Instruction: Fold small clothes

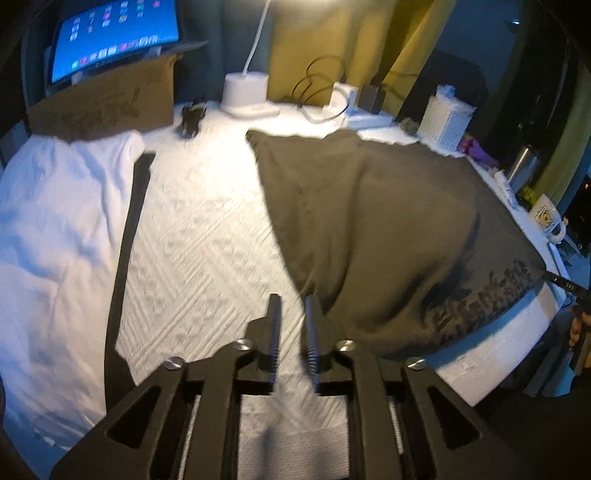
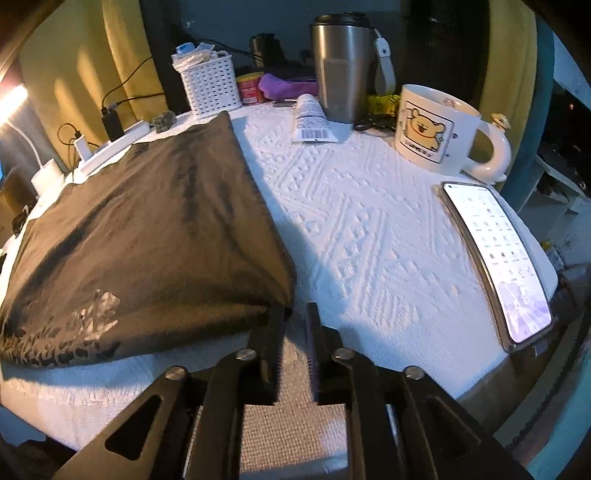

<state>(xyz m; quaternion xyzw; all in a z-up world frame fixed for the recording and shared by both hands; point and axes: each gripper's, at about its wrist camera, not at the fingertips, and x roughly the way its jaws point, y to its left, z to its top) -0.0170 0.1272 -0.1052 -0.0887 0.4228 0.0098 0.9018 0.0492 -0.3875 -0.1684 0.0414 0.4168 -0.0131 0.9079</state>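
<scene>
A dark olive garment (image 1: 388, 229) with a printed design lies folded flat on the white textured cloth; it also shows in the right wrist view (image 2: 147, 236). My left gripper (image 1: 293, 306) hovers at the garment's near left corner, jaws a narrow gap apart with nothing between them. My right gripper (image 2: 295, 314) sits at the garment's near right corner, jaws also slightly apart and empty. A white garment (image 1: 55, 240) with a dark strip lies at the left.
A tablet (image 1: 114, 33) on a cardboard box (image 1: 107, 107), lamp base (image 1: 245, 90) and white basket (image 1: 445, 118) stand at the back. A steel tumbler (image 2: 343, 62), bear mug (image 2: 439, 129), tube (image 2: 312, 122) and lit phone (image 2: 495, 258) sit to the right.
</scene>
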